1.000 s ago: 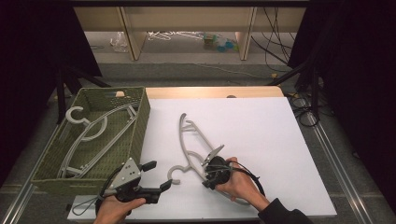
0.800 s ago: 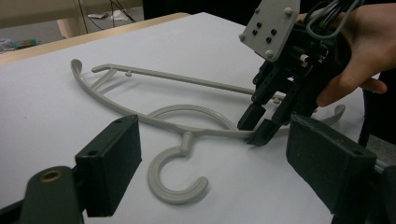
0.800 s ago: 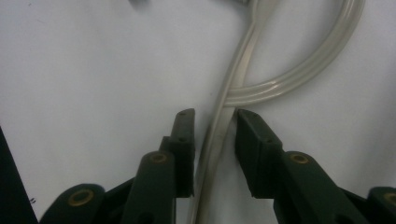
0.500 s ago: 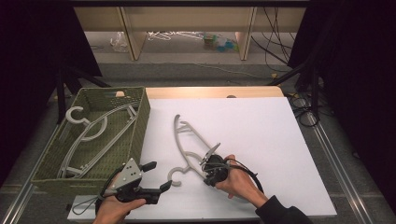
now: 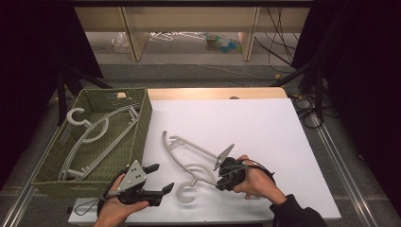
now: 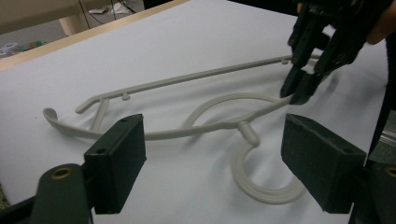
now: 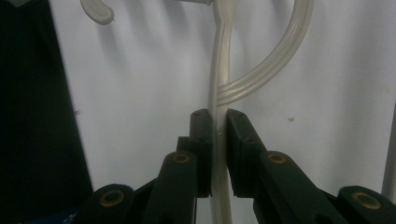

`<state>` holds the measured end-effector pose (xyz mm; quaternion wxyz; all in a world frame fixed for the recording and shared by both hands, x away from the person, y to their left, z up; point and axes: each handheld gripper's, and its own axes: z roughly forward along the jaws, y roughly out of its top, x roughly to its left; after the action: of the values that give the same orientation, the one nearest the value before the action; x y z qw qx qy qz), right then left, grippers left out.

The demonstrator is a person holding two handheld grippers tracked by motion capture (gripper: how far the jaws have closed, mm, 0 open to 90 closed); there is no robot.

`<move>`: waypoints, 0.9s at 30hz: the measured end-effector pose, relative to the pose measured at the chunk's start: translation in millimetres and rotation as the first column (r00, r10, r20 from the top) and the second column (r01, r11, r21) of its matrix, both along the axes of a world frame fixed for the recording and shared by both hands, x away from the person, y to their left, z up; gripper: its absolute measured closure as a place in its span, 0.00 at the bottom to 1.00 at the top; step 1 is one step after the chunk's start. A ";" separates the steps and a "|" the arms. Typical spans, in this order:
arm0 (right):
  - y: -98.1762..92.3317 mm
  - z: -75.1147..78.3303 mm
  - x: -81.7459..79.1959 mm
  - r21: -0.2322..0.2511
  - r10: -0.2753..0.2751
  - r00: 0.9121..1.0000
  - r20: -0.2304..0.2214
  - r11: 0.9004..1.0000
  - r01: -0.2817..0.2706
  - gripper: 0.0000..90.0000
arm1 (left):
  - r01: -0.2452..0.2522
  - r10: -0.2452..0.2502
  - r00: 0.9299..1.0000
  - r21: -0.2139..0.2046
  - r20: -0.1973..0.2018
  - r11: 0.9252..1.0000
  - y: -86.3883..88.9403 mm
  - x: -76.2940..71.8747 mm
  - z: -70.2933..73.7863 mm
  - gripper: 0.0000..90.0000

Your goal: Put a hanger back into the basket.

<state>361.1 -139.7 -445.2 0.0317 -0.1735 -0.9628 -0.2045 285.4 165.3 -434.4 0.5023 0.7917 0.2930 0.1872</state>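
right gripper (image 7: pixel 218 154) clamps hanger (image 5: pixel 189 158); left gripper (image 6: pixel 212 163) wide, empty

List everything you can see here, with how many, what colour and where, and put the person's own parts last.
hanger on the sheet: one, pale grey plastic, on the white sheet near the front edge, its hook toward the person, gripped on one arm by the right gripper
hangers in the basket: at least two, pale grey, lying flat inside
basket: one, olive green woven, on the table's left
white sheet: one, covering most of the table
table: one, light wood, edge showing at the back
left gripper: one, black with a grey plate, jaws open, beside the hook
right gripper: one, black, jaws shut on the hanger's arm
hands: two, at the front edge, one on each gripper
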 end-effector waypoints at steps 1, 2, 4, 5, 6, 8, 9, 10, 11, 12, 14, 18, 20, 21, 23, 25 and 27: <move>-2.2 2.7 -1.5 0.014 0.015 1.000 -0.007 1.000 -0.015 0.91 | 0.001 -0.001 1.000 0.011 0.003 1.000 -0.7 0.4 -0.1 0.26; -3.1 4.3 -2.9 0.021 0.017 1.000 -0.010 1.000 -0.017 0.91 | 0.009 -0.010 1.000 0.030 0.011 1.000 -2.7 1.1 0.2 0.27; -6.4 9.2 -6.9 0.037 0.046 0.999 -0.029 0.998 -0.045 0.91 | 0.019 -0.019 1.000 0.028 0.011 0.999 -5.7 0.7 0.0 0.30; -7.0 10.7 -8.3 0.042 0.057 0.998 -0.031 0.998 -0.055 0.91 | 0.027 -0.028 0.999 0.051 0.024 0.998 -6.8 0.7 0.3 0.30; -7.3 12.8 -10.3 0.045 0.069 0.997 -0.031 0.997 -0.068 0.91 | 0.034 -0.035 0.999 0.061 0.022 0.998 -8.5 0.7 -0.6 0.30; -6.9 17.1 -14.4 0.044 0.085 0.996 -0.035 0.996 -0.083 0.91 | 0.047 -0.049 0.999 0.097 0.015 0.994 -11.1 1.3 -3.1 0.32; -6.7 18.9 -15.9 0.049 0.096 0.995 -0.040 0.994 -0.094 0.91 | 0.049 -0.051 0.999 0.108 0.012 0.993 -12.3 1.5 -4.5 0.33; -6.5 20.1 -17.0 0.053 0.102 0.994 -0.045 0.994 -0.100 0.91 | 0.053 -0.054 0.999 0.135 0.007 0.989 -14.5 2.6 -7.4 0.33; -5.9 21.4 -18.7 0.051 0.106 0.993 -0.041 0.993 -0.104 0.91 | 0.055 -0.056 0.998 0.149 0.003 0.987 -15.3 3.3 -8.6 0.33; -5.8 22.0 -19.5 0.048 0.115 0.992 -0.045 0.992 -0.113 0.91 | 0.071 -0.071 0.997 0.167 -0.003 0.983 -15.5 4.4 -9.1 0.34; -5.3 22.4 -21.0 0.050 0.110 0.993 -0.050 0.993 -0.108 0.91 | 0.093 -0.091 0.996 0.176 -0.017 0.980 -17.9 5.4 -11.2 0.35; -6.6 24.4 -21.6 0.058 0.127 0.990 -0.058 0.991 -0.123 0.91 | 0.109 -0.107 0.994 0.223 -0.023 0.969 -21.4 6.9 -15.8 0.35; -6.8 25.2 -22.6 0.060 0.132 0.990 -0.058 0.990 -0.129 0.91 | 0.121 -0.118 0.993 0.238 -0.027 0.964 -24.0 7.9 -19.2 0.36; -6.8 25.5 -23.0 0.060 0.137 0.989 -0.058 0.989 -0.133 0.91 | 0.129 -0.127 0.992 0.252 -0.025 0.959 -25.6 8.7 -21.0 0.36; -6.9 26.7 -23.9 0.065 0.143 0.988 -0.058 0.988 -0.140 0.91 | 0.145 -0.142 0.989 0.265 -0.032 0.953 -27.7 9.5 -22.4 0.36; -6.8 27.6 -24.8 0.067 0.150 0.987 -0.064 0.987 -0.146 0.91 | 0.176 -0.173 0.984 0.276 -0.034 0.945 -30.7 9.3 -23.6 0.37; -6.9 27.4 -24.6 0.072 0.160 0.985 -0.060 0.985 -0.156 0.91 | 0.188 -0.189 0.982 0.296 -0.027 0.936 -33.0 9.1 -24.8 0.38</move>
<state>336.5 -146.6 -417.8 0.0851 -0.1019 -0.9647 -0.2276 294.5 132.3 -459.2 0.3933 0.8825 0.1836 0.1810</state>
